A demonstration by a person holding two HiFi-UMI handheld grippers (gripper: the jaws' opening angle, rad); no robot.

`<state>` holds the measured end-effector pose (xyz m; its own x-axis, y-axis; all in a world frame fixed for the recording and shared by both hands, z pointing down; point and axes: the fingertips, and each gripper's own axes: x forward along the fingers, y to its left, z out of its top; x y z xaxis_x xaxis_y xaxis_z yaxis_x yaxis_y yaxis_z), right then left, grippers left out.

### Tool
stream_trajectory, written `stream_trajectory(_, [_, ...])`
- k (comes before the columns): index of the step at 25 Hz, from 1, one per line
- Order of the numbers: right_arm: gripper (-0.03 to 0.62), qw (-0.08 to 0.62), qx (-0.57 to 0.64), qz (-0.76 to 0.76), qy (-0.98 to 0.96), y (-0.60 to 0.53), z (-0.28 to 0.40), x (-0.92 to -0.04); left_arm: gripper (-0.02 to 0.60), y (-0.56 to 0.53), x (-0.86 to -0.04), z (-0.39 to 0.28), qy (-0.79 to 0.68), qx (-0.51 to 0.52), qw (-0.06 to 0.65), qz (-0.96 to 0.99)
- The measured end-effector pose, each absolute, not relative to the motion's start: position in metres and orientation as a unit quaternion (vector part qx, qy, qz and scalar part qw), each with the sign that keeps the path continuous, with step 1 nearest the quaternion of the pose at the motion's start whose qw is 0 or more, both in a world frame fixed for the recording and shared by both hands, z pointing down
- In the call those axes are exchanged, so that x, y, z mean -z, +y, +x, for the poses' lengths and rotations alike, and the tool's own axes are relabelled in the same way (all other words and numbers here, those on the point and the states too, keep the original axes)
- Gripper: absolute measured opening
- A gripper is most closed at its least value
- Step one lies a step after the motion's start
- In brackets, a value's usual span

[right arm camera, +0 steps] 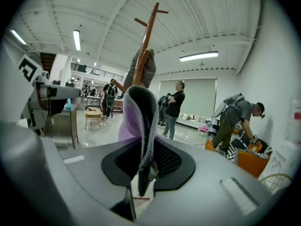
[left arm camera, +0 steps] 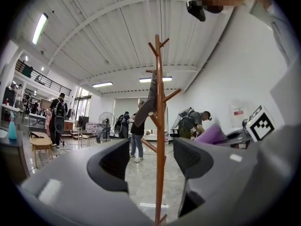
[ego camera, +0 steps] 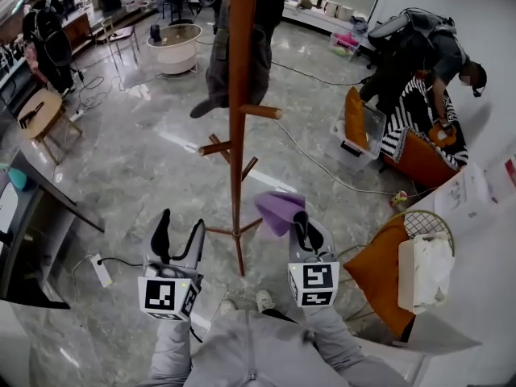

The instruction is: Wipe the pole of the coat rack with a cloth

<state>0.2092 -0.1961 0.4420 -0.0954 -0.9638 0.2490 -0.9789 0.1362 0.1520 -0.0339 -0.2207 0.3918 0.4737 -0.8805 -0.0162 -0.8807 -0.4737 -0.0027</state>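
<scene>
Left gripper, near left: jaws wide apart, empty. The wooden coat rack pole stands mid-scene. Just right of it, the right gripper pinches a purple cloth, seemingly not touching wood. Best press the cloth flat and stroke lengthwise. A hung garment hides the upper pole.

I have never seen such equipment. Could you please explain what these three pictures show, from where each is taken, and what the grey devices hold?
A person holds a two-jaw gripper in each hand. The head view comes from a camera on the person's head, looking down at the left gripper, the right gripper, the coat rack's pole and the floor. The other two pictures come from cameras on the grippers. The left gripper's jaws stand apart, holding nothing. The right gripper's jaws are shut on a purple cloth.
</scene>
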Motion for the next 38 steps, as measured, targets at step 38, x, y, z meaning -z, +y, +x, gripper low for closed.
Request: stream_trajectory(38, [0.051,-0.008,-0.03,0.673,-0.739,-0.252,0.256,-0.378,0.318,-0.24,-0.354,-0.037,0.549,-0.03,0.054,-0.834])
